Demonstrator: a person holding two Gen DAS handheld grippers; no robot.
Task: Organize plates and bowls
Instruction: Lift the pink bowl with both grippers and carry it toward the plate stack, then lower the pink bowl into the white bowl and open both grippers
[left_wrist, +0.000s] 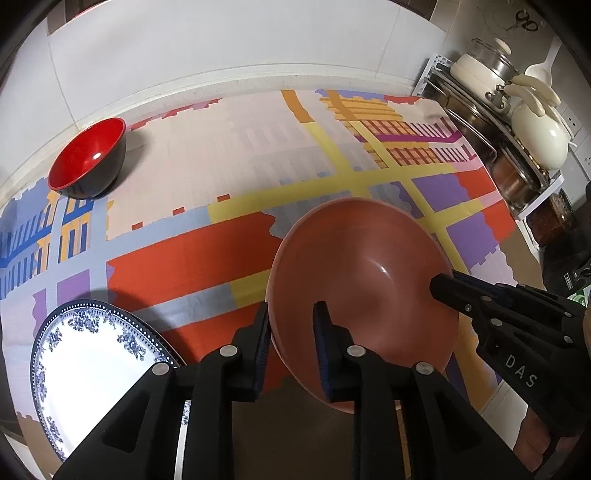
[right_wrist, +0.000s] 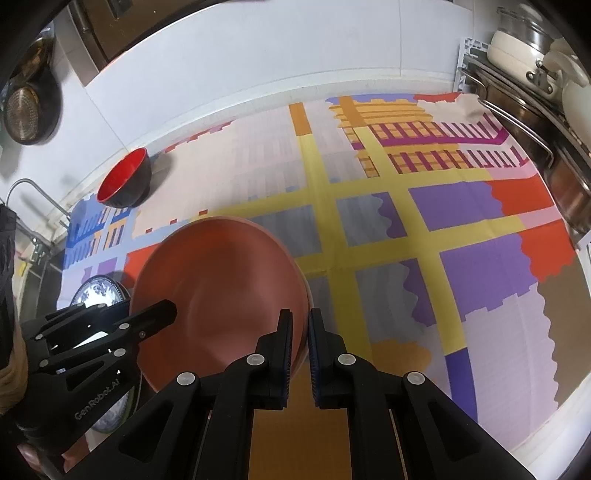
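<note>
A wide terracotta bowl (left_wrist: 362, 266) (right_wrist: 221, 273) sits low over the patterned cloth between both grippers. My left gripper (left_wrist: 291, 314) straddles its left rim with a visible gap between the inner pad and the wall, so the jaws are open. Across the bowl, my right gripper (right_wrist: 300, 314) is shut on the right rim; in the left wrist view its tip (left_wrist: 443, 286) reaches in over the edge. The left gripper's finger (right_wrist: 162, 312) shows over the bowl's left side. A red bowl with a black outside (left_wrist: 88, 158) (right_wrist: 125, 181) stands far left. A blue-and-white plate (left_wrist: 92, 362) (right_wrist: 98, 291) lies near left.
A colourful tablecloth (right_wrist: 406, 229) covers the counter up to the white tiled wall. A rack of pots and pans (left_wrist: 517, 129) (right_wrist: 535, 74) fills the back right corner. A tap (right_wrist: 29, 192) and a hanging strainer (right_wrist: 26, 114) are at the far left.
</note>
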